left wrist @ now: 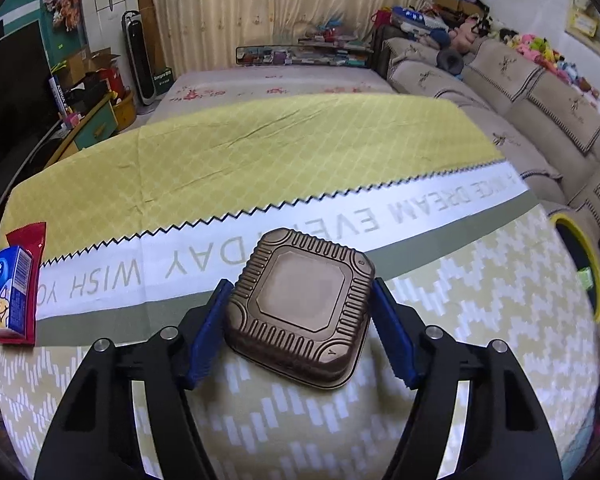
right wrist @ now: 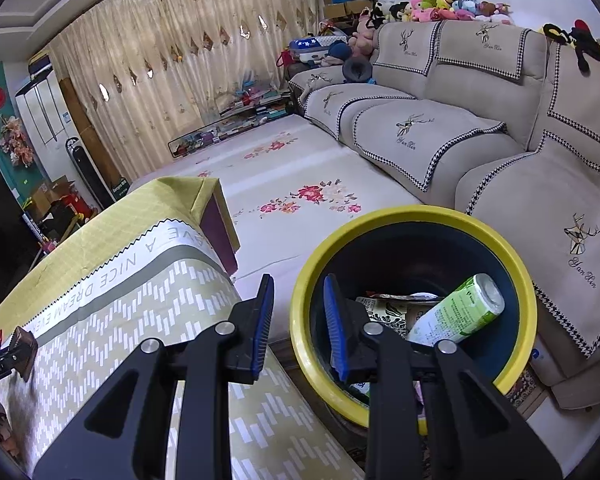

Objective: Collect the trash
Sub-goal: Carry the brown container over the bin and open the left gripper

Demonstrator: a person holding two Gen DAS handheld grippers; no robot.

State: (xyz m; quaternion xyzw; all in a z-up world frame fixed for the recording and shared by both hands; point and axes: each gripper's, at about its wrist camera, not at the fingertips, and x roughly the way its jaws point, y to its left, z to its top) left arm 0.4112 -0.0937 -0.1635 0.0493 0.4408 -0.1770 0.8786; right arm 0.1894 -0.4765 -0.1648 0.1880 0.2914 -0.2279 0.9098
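A brown ribbed plastic tray (left wrist: 304, 300) lies upside down on the cloth-covered table (left wrist: 260, 140). My left gripper (left wrist: 300, 284) is shut on it, one blue pad against each side. In the right wrist view the same tray (right wrist: 22, 344) shows at the far left edge. My right gripper (right wrist: 299, 280) hangs open over the near rim of the yellow-rimmed bin (right wrist: 380, 216), with nothing between its fingers. Inside the bin lie a green and white can (right wrist: 456, 316) and some wrappers. A blue carton (left wrist: 8, 292) rests on a red wrapper (left wrist: 32, 240) at the table's left edge.
The bin (left wrist: 598, 280) stands on the floor beside the table's right end, against a beige sofa (right wrist: 480, 128). A floral mat (right wrist: 300, 184) covers the floor beyond. Shelves, boxes and a dark screen (left wrist: 12, 80) line the left wall.
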